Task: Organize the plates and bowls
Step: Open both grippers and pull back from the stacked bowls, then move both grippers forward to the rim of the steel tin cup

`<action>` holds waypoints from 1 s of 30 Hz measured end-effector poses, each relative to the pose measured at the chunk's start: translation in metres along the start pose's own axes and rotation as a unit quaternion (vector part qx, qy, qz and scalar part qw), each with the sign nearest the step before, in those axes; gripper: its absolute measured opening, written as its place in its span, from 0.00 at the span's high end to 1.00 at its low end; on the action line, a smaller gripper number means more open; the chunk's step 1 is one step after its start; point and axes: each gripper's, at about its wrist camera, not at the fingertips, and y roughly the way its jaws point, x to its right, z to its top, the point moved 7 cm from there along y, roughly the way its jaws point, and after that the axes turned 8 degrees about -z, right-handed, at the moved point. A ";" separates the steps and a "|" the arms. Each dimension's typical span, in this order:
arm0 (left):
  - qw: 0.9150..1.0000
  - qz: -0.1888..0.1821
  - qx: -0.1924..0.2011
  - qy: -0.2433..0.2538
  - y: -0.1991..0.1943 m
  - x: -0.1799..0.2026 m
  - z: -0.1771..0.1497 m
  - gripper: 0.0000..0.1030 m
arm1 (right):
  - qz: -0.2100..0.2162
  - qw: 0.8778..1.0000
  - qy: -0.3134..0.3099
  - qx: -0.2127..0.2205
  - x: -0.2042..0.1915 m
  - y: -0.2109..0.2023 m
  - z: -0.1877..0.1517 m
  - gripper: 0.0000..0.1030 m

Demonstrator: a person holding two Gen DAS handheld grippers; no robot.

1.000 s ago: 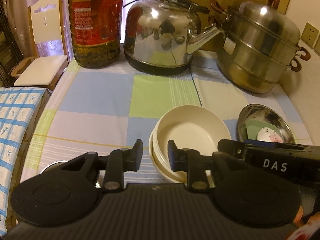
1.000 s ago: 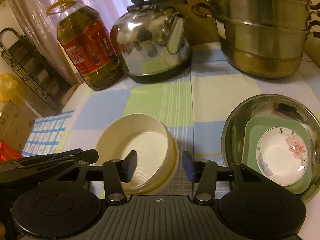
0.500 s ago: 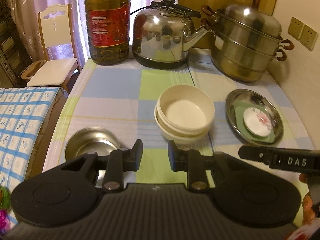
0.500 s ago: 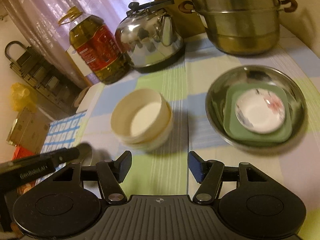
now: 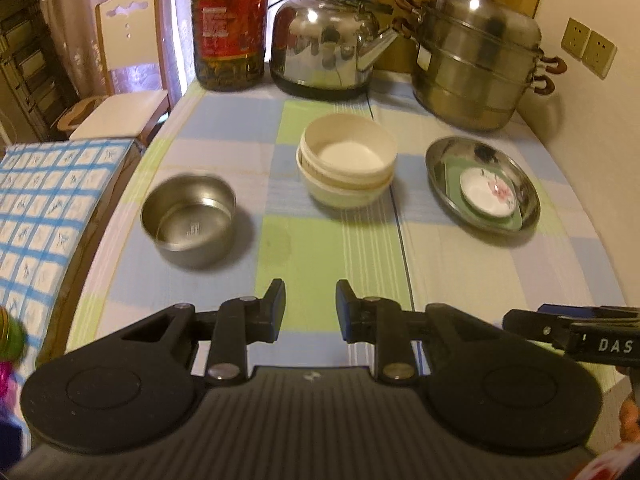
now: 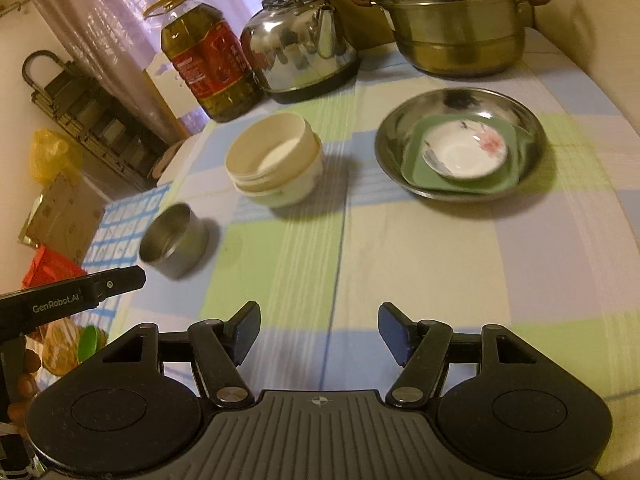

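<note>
**Inspector:** Presently, what stands sorted on the bench (image 5: 336, 248)?

**Me:** By my judgement, 2 groups are settled. The cream bowls (image 5: 347, 160) sit nested, 2 or more, near the middle of the bench. To their right, well apart, the steel plate (image 5: 482, 184) carries the green square plate (image 6: 460, 156), and the small flowered dish (image 6: 466, 152) rests on top of that.

**Inspector:** And outstanding?

**Me:** 1 item, as far as I can see. The small steel bowl (image 5: 188, 214) stands alone and upright near the left edge, apart from the cream stack. I judge it should join the bowls, though whether it fits inside them I cannot tell.

**Inspector:** State of your tongs?

**Me:** Both empty. The left tongs (image 5: 310, 310) are parted by a modest gap, hovering over the near end of the bench. The right tongs (image 6: 318, 332) are spread wider, also over bare cloth. Neither touches any dish.

**Inspector:** Hazards?

**Me:** The steel bowl sits close to the bench edge; a clumsy nudge could tip it off.
</note>
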 end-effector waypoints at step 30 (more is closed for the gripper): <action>0.999 0.023 -0.037 -0.032 -0.022 0.010 -0.075 0.77 | -0.004 0.997 -0.051 -0.058 -0.002 -0.012 -0.059 0.36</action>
